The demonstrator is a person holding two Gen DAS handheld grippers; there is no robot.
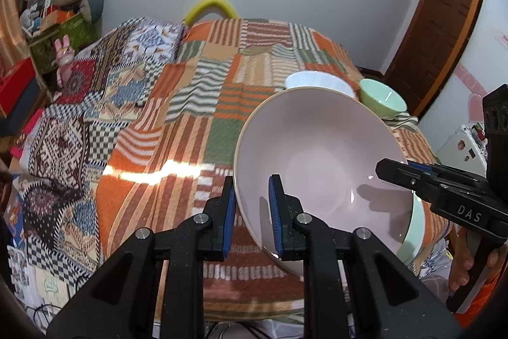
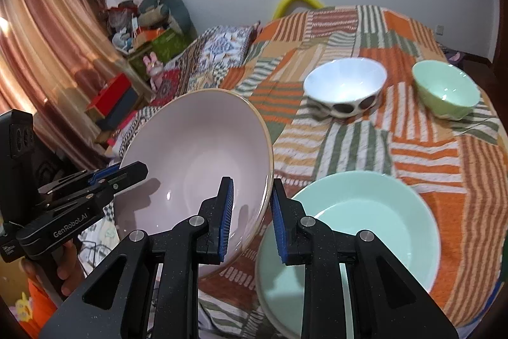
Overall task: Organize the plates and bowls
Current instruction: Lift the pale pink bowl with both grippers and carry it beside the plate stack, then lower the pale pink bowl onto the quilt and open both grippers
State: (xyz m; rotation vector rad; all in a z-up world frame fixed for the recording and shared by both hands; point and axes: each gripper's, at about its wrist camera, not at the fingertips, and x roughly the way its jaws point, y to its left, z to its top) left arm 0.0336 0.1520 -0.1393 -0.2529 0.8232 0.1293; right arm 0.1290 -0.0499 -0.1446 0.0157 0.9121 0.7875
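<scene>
We hold the pink bowl (image 2: pixel 197 161) tilted in the air, its rim pinched on opposite sides by the left gripper (image 1: pixel 252 215) and right gripper (image 2: pixel 252 218). We judge the next move is lowering it gently onto the mint plate (image 2: pixel 365 231) just beside it.

"DAS" on the right tool (image 1: pixel 392 169); "GenRobot.AI" on the left tool (image 2: pixel 139 172).
</scene>
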